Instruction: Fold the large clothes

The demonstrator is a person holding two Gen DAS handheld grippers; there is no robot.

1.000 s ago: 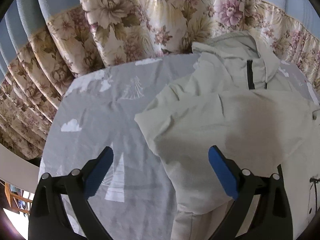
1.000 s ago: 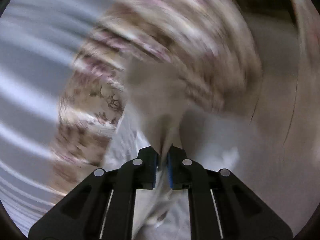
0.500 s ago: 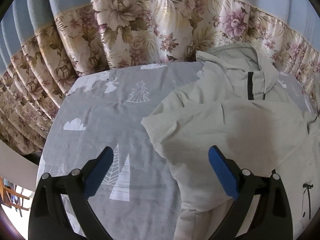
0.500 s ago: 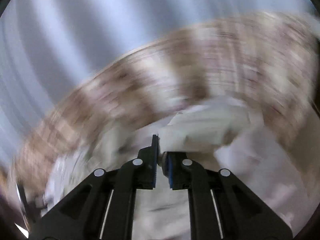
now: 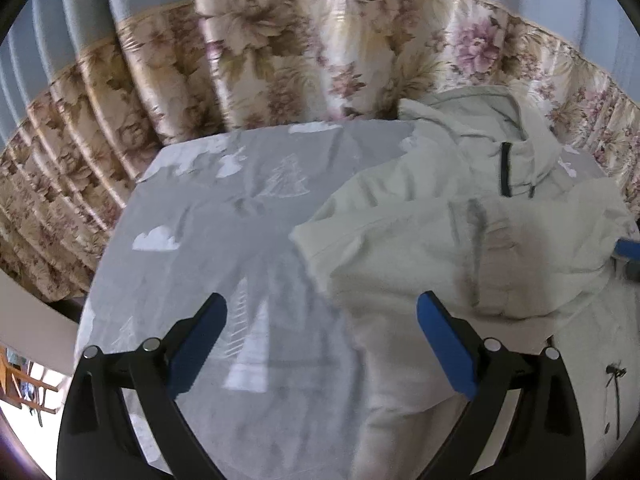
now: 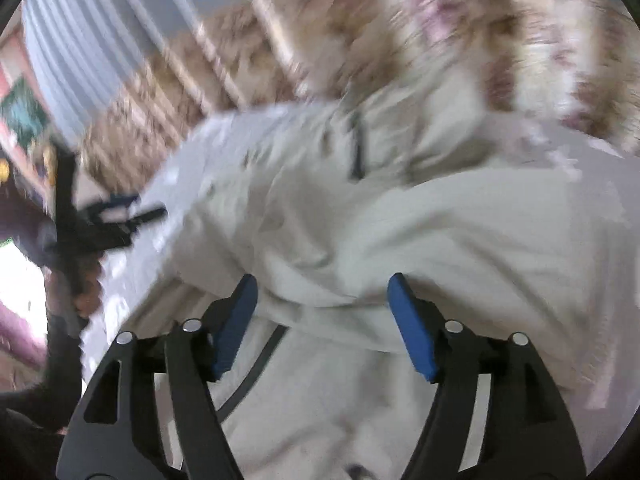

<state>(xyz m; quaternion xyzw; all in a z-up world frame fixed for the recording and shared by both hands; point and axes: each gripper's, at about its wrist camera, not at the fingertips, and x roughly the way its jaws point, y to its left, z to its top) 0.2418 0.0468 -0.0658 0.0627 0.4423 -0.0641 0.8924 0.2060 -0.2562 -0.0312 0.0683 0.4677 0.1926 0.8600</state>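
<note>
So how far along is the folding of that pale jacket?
Started only. One part of the jacket already lies folded across its body. The right tool has just been opening, with nothing pinched; the left tool hangs open. The hood and lower half remain unfolded.

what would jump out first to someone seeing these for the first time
A big pale hooded jacket sprawls half folded across the right side of a grey sheet with white trees and clouds. Behind the bed hangs a floral curtain, filling the top of the left wrist view. The right tool hovers over a fold of the jacket, its blue pads having just been opening, with nothing pinched between them.
</note>
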